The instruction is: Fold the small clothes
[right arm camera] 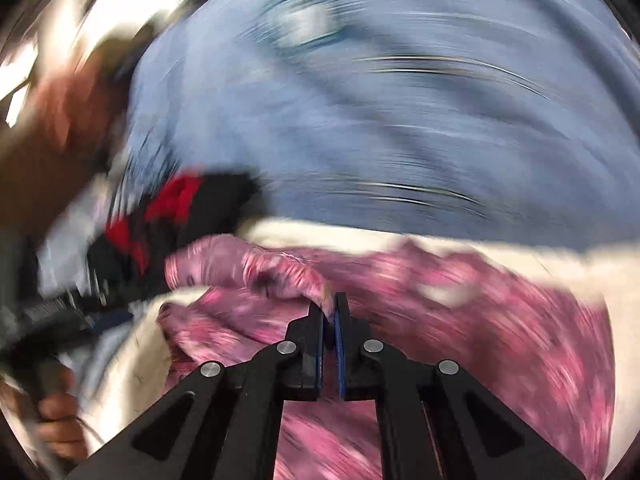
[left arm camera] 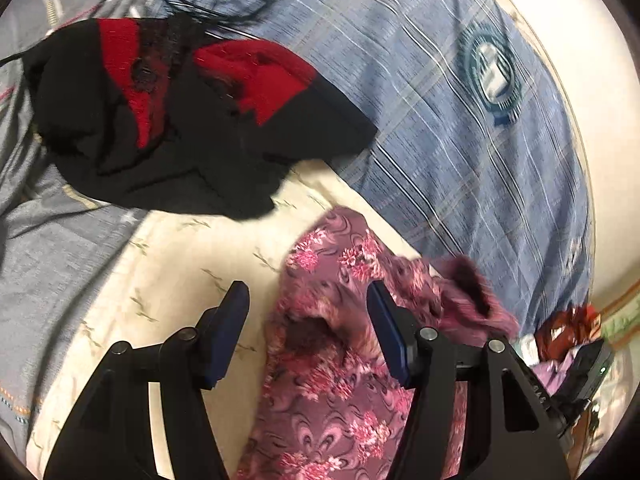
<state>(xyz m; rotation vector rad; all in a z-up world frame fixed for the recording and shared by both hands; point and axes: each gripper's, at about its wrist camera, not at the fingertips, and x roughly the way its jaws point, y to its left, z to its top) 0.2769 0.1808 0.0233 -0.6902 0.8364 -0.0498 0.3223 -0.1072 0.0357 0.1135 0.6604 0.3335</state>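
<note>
Right fingers (right arm camera: 330,312) pinch shut on pink floral garment (left arm camera: 332,344), which lies on cream sheet (left arm camera: 168,248) of bed. Left fingers (left arm camera: 308,332) open, straddling cloth w/o gripping. I'd grab opposite edge, keep hem taut.

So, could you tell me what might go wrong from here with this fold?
1. The right gripper pinches only an edge of the floral garment; the thin grip may slip.
2. The left gripper stands open over the cloth, holding nothing, so it may drag or bunch.
3. The black-and-red garment lies close and could get caught.
</note>
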